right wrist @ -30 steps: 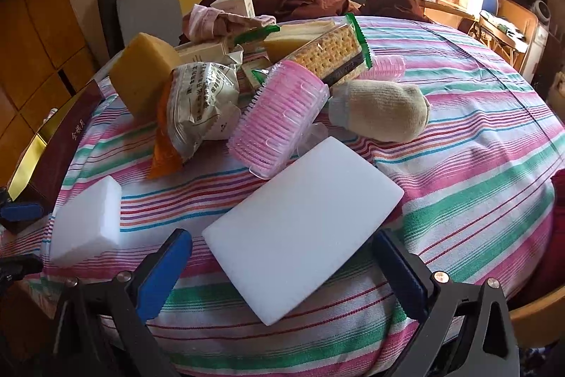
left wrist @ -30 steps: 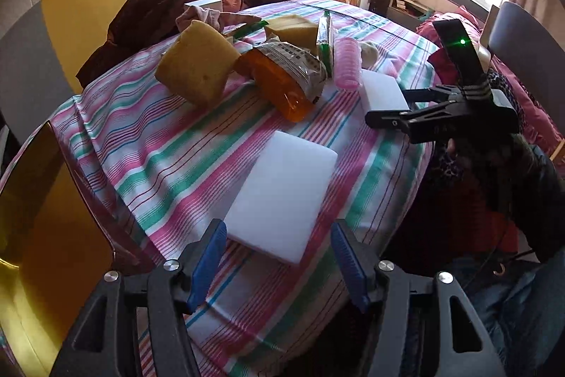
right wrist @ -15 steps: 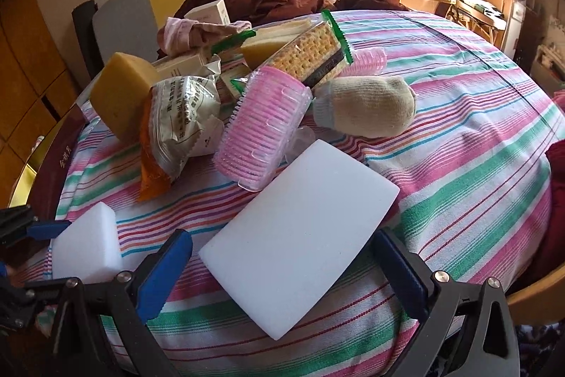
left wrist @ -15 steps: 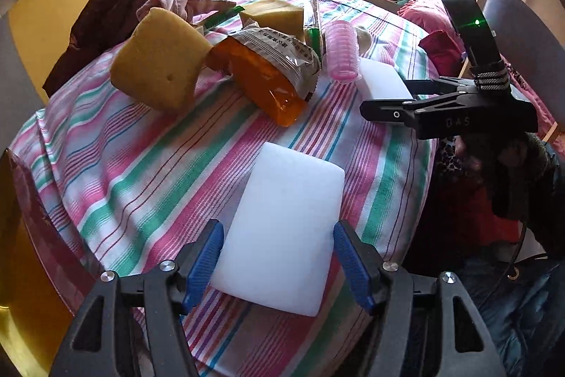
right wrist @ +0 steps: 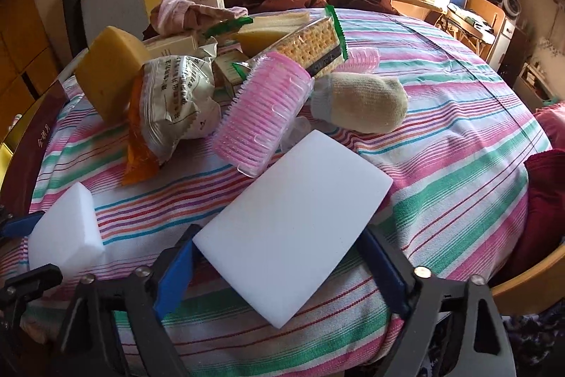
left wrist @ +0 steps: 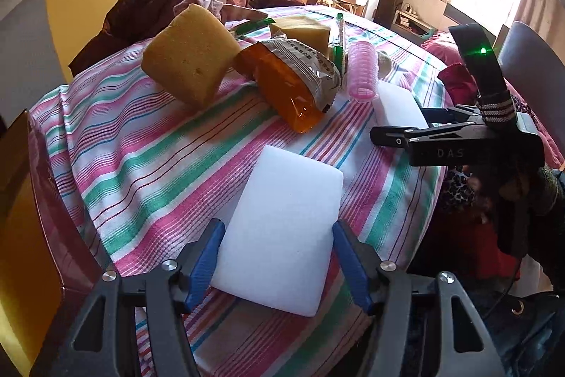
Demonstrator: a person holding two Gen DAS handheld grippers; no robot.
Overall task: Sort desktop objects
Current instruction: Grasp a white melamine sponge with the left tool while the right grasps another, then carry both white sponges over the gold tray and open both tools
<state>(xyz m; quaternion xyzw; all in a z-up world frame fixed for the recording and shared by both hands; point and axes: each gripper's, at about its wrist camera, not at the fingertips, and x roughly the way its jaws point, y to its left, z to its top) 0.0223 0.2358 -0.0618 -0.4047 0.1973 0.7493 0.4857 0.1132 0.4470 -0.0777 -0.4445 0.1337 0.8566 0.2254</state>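
Two white sponges lie on the striped tablecloth [left wrist: 148,165]. My left gripper [left wrist: 279,257] is open, its blue pads flanking the near end of the smaller white sponge [left wrist: 286,228], which rests flat. My right gripper [right wrist: 279,267] has its blue pads pressed against the corner and edge of the larger white sponge [right wrist: 296,218]. The left wrist view shows the right gripper [left wrist: 399,122] from the side around that sponge [left wrist: 395,101]. In the right wrist view the smaller sponge [right wrist: 63,235] sits at the left edge.
Behind the sponges is a pile: yellow sponge [right wrist: 106,69], orange snack bag [right wrist: 169,108], pink hair roller [right wrist: 265,115], cracker pack [right wrist: 310,45], beige sock [right wrist: 363,105], small boxes and cloths. A dark red book [right wrist: 39,143] lies at the table's left edge. Chairs stand beyond.
My left gripper slid forward until its pads flank the smaller sponge, jaw gap unchanged. My right gripper's fingers closed inward onto the larger sponge.
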